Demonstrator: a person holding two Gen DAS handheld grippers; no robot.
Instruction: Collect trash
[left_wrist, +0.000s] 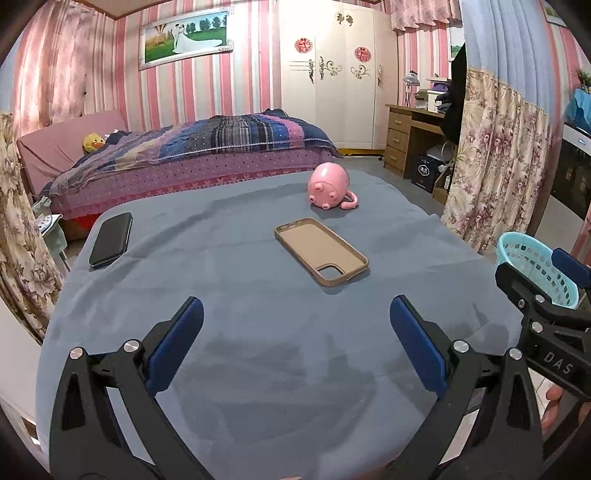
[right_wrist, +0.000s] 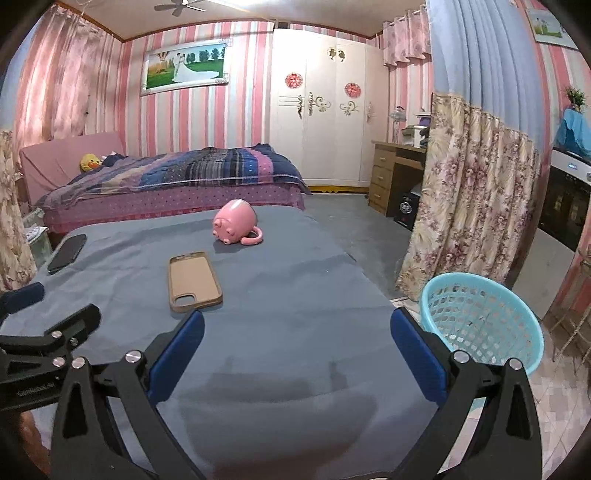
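Note:
A light blue plastic basket (right_wrist: 484, 321) stands on the floor to the right of the table; its rim also shows in the left wrist view (left_wrist: 535, 273). On the blue-grey tablecloth (left_wrist: 258, 332) lie a tan phone case (left_wrist: 322, 251), a pink pig-shaped mug (left_wrist: 330, 186) on its side, and a black phone (left_wrist: 110, 240). The case (right_wrist: 194, 281), mug (right_wrist: 236, 222) and phone (right_wrist: 67, 253) also show in the right wrist view. My left gripper (left_wrist: 295, 314) is open and empty above the near cloth. My right gripper (right_wrist: 297, 326) is open and empty, beside the left one.
A bed (right_wrist: 177, 181) with a striped blanket stands behind the table. A white wardrobe (right_wrist: 325, 107) and a wooden desk (right_wrist: 395, 173) are at the back right. A floral curtain (right_wrist: 465, 206) hangs right of the table, near the basket. An oven (right_wrist: 569, 199) is at the far right.

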